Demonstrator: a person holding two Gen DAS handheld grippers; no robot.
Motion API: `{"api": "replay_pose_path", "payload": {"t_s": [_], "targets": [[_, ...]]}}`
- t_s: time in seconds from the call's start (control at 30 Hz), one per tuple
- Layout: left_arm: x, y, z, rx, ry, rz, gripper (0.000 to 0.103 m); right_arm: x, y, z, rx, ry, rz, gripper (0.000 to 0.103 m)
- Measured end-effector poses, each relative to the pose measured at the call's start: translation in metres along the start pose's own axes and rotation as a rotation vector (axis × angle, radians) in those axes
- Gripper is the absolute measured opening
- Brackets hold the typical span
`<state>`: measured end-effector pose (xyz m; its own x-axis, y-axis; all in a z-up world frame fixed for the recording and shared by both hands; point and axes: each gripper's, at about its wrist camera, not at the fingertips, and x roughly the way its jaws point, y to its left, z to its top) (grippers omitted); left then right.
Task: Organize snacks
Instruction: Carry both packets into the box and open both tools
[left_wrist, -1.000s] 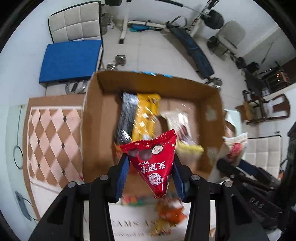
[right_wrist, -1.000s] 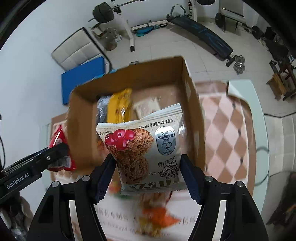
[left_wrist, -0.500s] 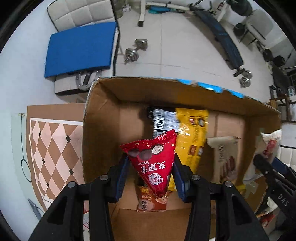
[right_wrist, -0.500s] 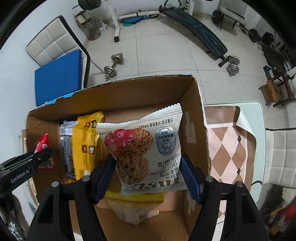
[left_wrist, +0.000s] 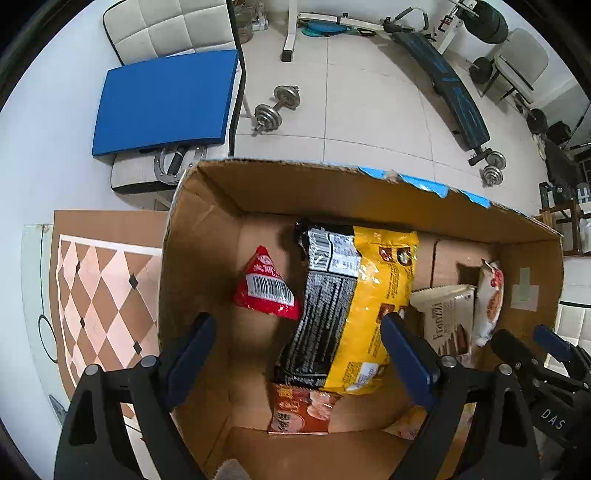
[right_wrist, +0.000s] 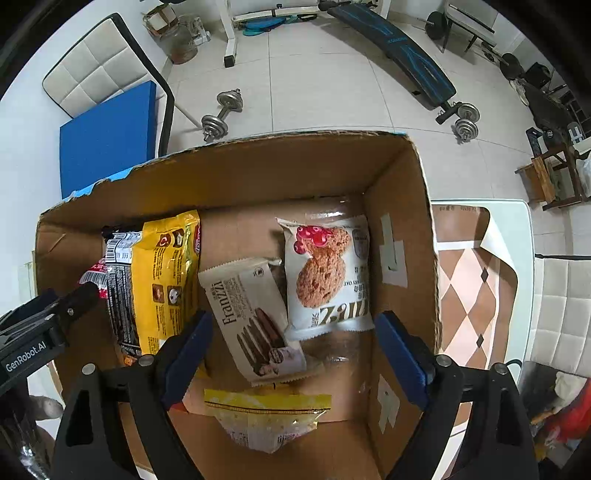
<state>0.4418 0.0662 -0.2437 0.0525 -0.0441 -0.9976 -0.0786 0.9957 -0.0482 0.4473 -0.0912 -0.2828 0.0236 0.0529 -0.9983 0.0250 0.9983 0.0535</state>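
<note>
Both packets have left the jaws since the earlier frames: the left gripper (left_wrist: 297, 354) and the right gripper (right_wrist: 291, 352), each with blue pads, are opening wide over the brown cardboard box (left_wrist: 258, 184) with nothing between their fingers. Nearest, at the bottom of the left wrist view, an orange-red snack packet (left_wrist: 301, 410) lies partly under the long yellow and black crinkly bag (left_wrist: 351, 306), and at the bottom of the right wrist view a pale yellow zip pouch (right_wrist: 266, 413) rests on the box floor. Further in, the red triangular foil packet (left_wrist: 266, 290) lies flat, barcode up, left of centre and touching the yellow bag's edge. In the right wrist view the white cranberry oat cookie packet (right_wrist: 327, 273) sits right of centre, beside the box's right wall and overlapping the cream Franzzi wafer packet (right_wrist: 251, 317). Both grippers hang low inside the box, so a careless lift could catch a pad on a bag edge or the box wall and drag things askew. The cookie packet, lying partly on its neighbour, may slide. The two tools are close and could knock together.
</note>
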Motion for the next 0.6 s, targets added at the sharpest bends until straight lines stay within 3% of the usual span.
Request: {"api": "replay_pose_path", "payload": {"t_s": [0.1, 0.3, 0.6], "targets": [[-0.005, -0.004, -0.008, 0.006, -0.015, -0.003, 0.091, -0.006, -0.002, -0.010, -0.004, -0.015, 0.005, 0.093], [-0.035, -0.006, -0.045, 0.003, -0.129, 0.011, 0.091, -0.025, -0.006, -0.042, -0.017, -0.092, 0.010, 0.093], [-0.088, -0.002, -0.120, -0.037, -0.292, 0.030, 0.091, -0.069, 0.000, -0.110, -0.070, -0.237, 0.012, 0.093]]}}
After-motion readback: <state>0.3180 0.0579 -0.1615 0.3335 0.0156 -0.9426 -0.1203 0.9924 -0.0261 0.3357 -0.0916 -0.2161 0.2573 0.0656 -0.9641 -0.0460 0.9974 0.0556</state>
